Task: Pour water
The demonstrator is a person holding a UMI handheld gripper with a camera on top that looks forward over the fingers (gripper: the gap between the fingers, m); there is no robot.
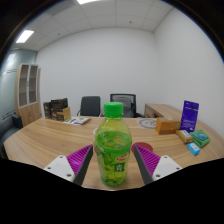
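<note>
Gripper view across a meeting-room table [60, 140]. The bottle [114, 147], a clear green plastic one with a green screw cap [115, 109] and a paper label, stands upright directly ahead of the claw [112, 160] and between its two fingers, its long axis vertical and square to the line of the fingers. The left pad [82, 157] and the right pad [146, 157] flank the bottle's lower body; each seems to meet the bottle wall, though a thin gap at either side cannot be ruled out, so whether the claw is actually pressing on the bottle or merely set around it cannot be told. Whether the bottle's base rests on the table or is lifted off it is likewise hidden behind the fingers.

The cap is on, so nothing can leave the bottle as it stands. The green tint of the plastic hides the liquid level; how full it is cannot be read.

No cup or glass is plainly visible. Toward the far right part of the table lie a shallow dish [149, 123], a cardboard box [168, 125], an upright purple package [190, 116] and small coloured items [200, 141]; toward the far left lie books [76, 120]. Office chairs [122, 103] stand beyond the far edge.

Judgement: pouring calls for the cap to come off and for a receiving vessel to be found.
</note>
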